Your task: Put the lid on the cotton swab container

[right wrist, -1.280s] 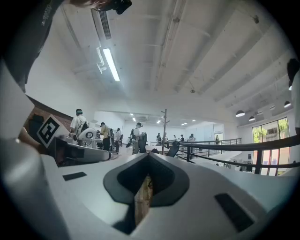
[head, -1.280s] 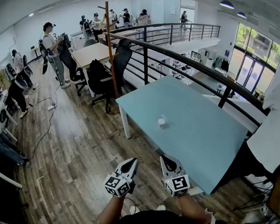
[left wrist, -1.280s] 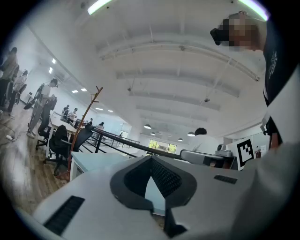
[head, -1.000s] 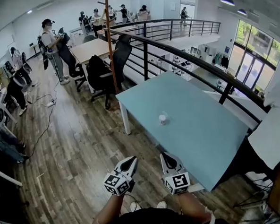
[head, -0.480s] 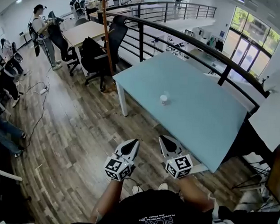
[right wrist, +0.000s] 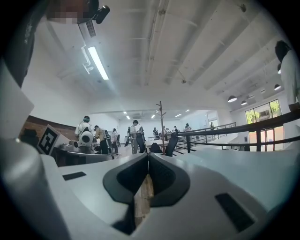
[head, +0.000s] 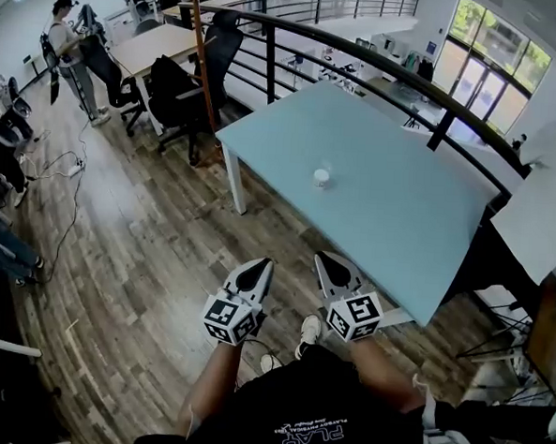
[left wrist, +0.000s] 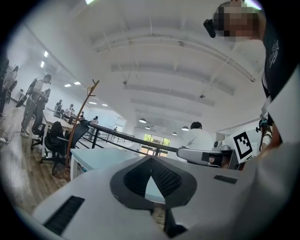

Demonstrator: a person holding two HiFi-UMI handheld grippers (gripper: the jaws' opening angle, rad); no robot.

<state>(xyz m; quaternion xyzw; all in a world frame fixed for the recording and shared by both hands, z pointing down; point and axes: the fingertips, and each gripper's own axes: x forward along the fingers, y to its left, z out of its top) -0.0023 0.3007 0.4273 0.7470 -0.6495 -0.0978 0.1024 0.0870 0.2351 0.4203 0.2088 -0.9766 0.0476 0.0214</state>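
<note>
Blue table (head: 391,223) bearing cotton swab container (head: 321,177); left gripper (head: 262,265), right gripper (head: 324,261) clenched, empty

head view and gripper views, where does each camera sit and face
Head view: on the person's head, steeply down at the pale blue rectangular table and small white container; shows forearms, left gripper, right gripper.
Left gripper view: on it, level along shut jaws towards the table; right gripper beside.
Right gripper view: likewise, facing the room; left gripper beside.
First two share the table.
</note>
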